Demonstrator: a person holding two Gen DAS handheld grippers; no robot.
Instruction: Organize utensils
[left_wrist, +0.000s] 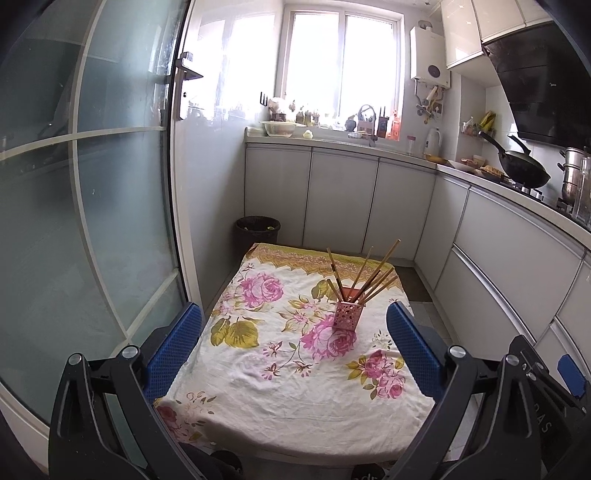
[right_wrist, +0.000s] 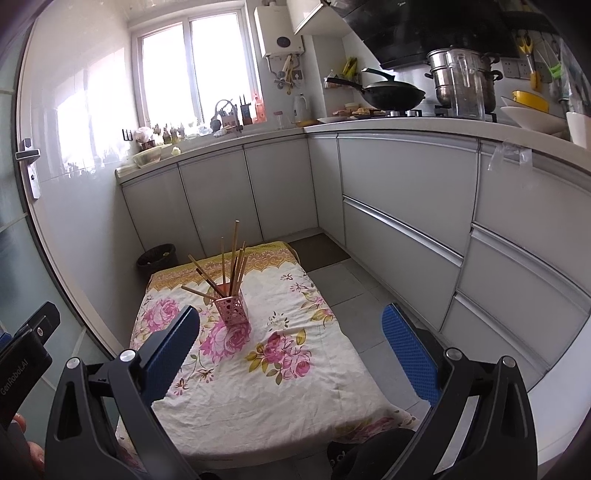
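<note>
Here the left gripper (left_wrist: 295, 314) hangs with jaws wide apart and empty above the near end of a flowered cloth (left_wrist: 280, 398). One pink perforated holder (left_wrist: 347, 314) stands upright on the cloth, towards its right side in the left view, with about seven chopsticks (left_wrist: 369, 275) fanned out of it. The right gripper (right_wrist: 291, 317) is likewise spread wide, holding nothing.
</note>
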